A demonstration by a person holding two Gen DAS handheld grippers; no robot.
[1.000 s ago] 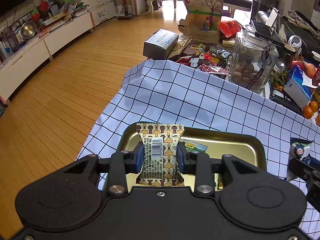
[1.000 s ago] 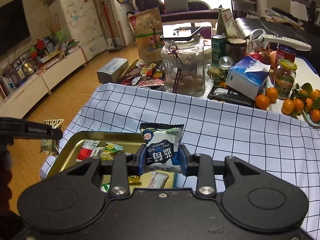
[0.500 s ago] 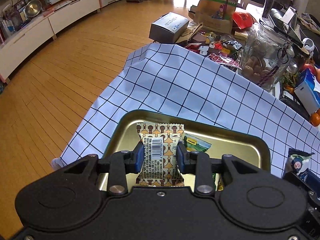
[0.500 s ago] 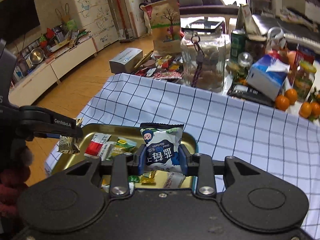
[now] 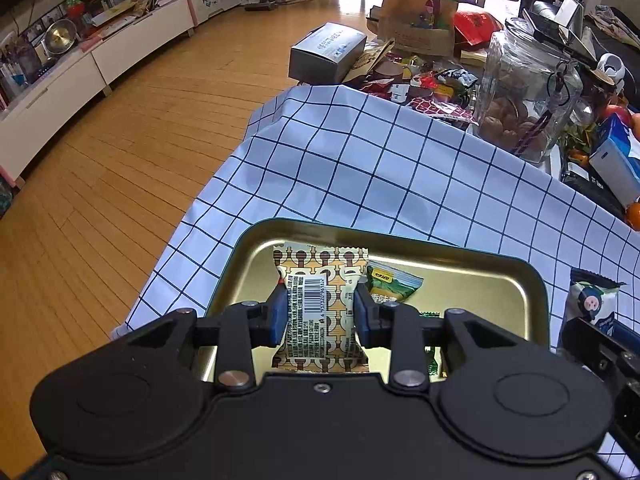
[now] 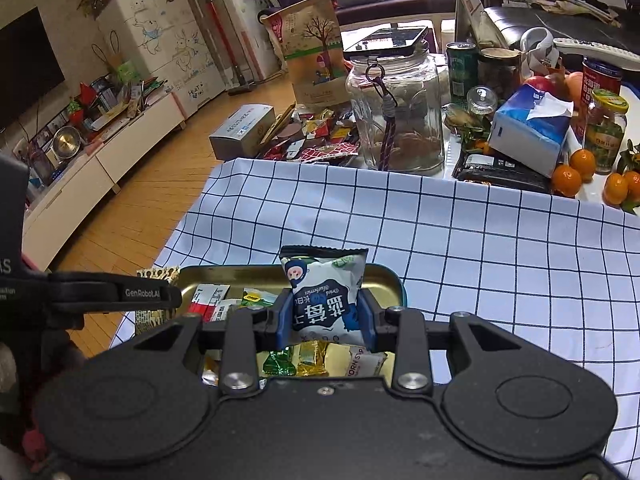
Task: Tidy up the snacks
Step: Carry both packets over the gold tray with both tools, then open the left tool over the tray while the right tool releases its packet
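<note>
Left wrist view has my left gripper (image 5: 320, 312) clamped on a tan patterned packet (image 5: 320, 276), its blue pads pinching the middle so its long axis runs away from me along the fingers. It hangs directly over the gold tray (image 5: 500, 268), toward the tray's left end, so I judge release needs only a short drop. A barcode label faces me; its digits are too small to read. Right wrist view has my right gripper (image 6: 326, 316) gripping a blue-and-white packet (image 6: 324, 284), also lengthwise, over the tray's (image 6: 388, 276) right near part, above loose sweets (image 6: 312, 362). Its print reads upside down: Chinese characters and a script line I take to be "Dried Blueberries". The left tool's arm shows "GenRobot.AI". A wrapper underneath shows "HORN STIP", cut off. Both packets sit above the tray; the left hand covers the left end, the right hand the right.
</note>
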